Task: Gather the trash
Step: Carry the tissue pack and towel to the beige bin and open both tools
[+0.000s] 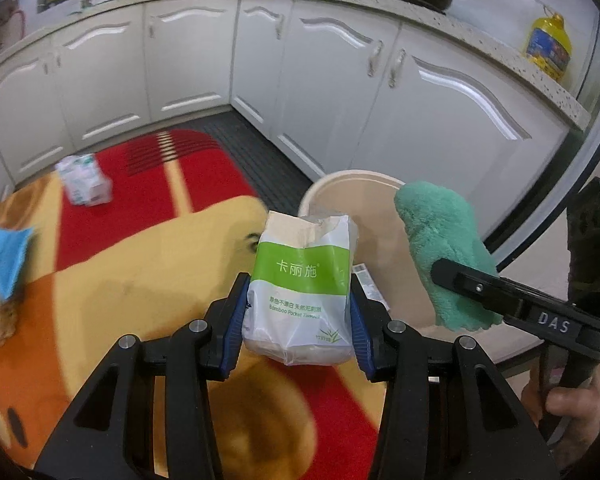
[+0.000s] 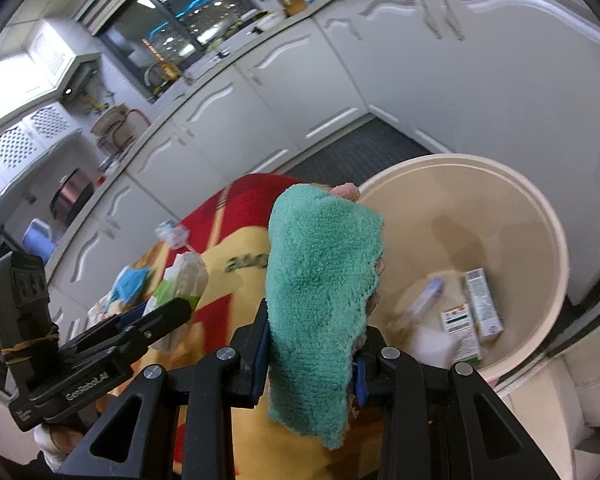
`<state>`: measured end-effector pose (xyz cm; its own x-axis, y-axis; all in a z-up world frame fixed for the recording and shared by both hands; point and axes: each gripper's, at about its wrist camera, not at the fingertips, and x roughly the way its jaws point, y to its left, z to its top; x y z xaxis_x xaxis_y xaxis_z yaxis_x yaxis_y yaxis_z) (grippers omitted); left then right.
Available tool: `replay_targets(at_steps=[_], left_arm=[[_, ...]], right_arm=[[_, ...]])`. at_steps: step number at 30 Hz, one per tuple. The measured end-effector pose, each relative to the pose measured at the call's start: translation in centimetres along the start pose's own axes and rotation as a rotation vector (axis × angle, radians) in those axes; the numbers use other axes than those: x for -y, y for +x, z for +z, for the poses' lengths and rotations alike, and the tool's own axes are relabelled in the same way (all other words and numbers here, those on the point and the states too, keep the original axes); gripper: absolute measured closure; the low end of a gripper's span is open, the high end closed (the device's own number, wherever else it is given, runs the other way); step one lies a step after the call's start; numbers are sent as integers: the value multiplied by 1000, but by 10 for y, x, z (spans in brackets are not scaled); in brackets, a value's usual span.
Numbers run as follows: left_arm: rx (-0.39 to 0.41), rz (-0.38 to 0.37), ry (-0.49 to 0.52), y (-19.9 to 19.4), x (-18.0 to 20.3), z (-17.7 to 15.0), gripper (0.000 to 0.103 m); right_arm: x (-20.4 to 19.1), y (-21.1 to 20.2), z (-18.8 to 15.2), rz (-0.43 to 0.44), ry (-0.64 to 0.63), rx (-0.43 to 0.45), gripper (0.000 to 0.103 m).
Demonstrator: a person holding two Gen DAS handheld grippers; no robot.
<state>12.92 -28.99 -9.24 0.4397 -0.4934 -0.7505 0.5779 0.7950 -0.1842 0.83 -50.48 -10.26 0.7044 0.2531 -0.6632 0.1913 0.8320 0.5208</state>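
Note:
My left gripper (image 1: pixel 298 312) is shut on a green-and-white tissue pack (image 1: pixel 300 284) and holds it above the rug, just left of the beige trash bin (image 1: pixel 340 184). My right gripper (image 2: pixel 312 356) is shut on a green fluffy cloth (image 2: pixel 320 280) held upright beside the bin's rim (image 2: pixel 556 248). The cloth (image 1: pixel 440 248) and the right gripper show in the left wrist view over the bin. The tissue pack (image 2: pixel 180 280) shows in the right wrist view at the left. Several small boxes (image 2: pixel 472 312) lie in the bin.
A red and orange rug (image 1: pixel 140 264) covers the floor. A white crumpled pack (image 1: pixel 84 180) and a blue cloth (image 1: pixel 4 256) lie on it at the left. White cabinets (image 1: pixel 300 80) run behind, with pots and an oil bottle (image 1: pixel 548 48) on the counter.

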Motion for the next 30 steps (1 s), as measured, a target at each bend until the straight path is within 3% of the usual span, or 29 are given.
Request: replay_targets(at_steps=[9, 10, 13, 15, 23, 30], left_arm=[[-35, -81, 12, 43, 28, 27, 55], [-33, -87, 8, 47, 30, 30, 51], [-41, -94, -23, 56, 27, 34, 44], [-48, -97, -28, 59, 26, 33, 43], [-42, -56, -10, 45, 17, 24, 43], [13, 47, -31, 4, -10, 7, 43]], right_arm=[[36, 19, 15, -98, 58, -15, 72], [38, 21, 16, -118, 60, -16, 69], [45, 20, 17, -177, 58, 3, 42], [49, 19, 16, -170, 71, 8, 41], [48, 18, 10, -153, 64, -3, 41], [6, 19, 3, -109, -11, 2, 41]])
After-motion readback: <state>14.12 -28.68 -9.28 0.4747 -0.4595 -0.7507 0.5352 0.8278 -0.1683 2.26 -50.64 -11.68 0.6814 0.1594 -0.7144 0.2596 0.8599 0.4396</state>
